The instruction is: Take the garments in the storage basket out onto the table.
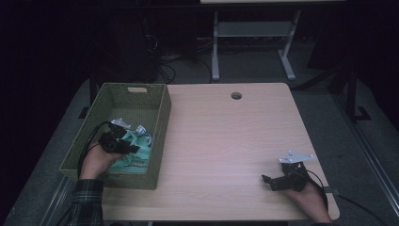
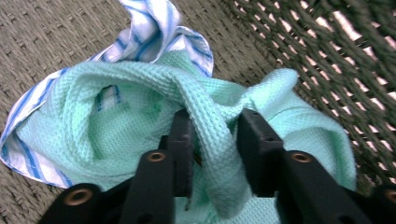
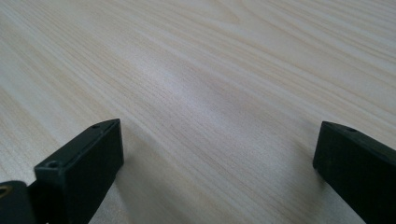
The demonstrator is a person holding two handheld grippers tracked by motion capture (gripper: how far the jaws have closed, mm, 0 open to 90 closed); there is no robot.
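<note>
Left claw pinches mint cloth fold inside basket; right claw gapes, idle over counter. Grip made; lift-out pending.

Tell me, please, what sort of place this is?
Probably a lab or workshop set up for recording handling work, not a home. A plain wooden table with a cable hole stands on grey floor, cables and another metal-legged table lie behind, and a green basket holds cloths.

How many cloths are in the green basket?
2: a mint green cloth, and a blue-striped white cloth partly under it, in the basket. More may be hidden beneath.
</note>
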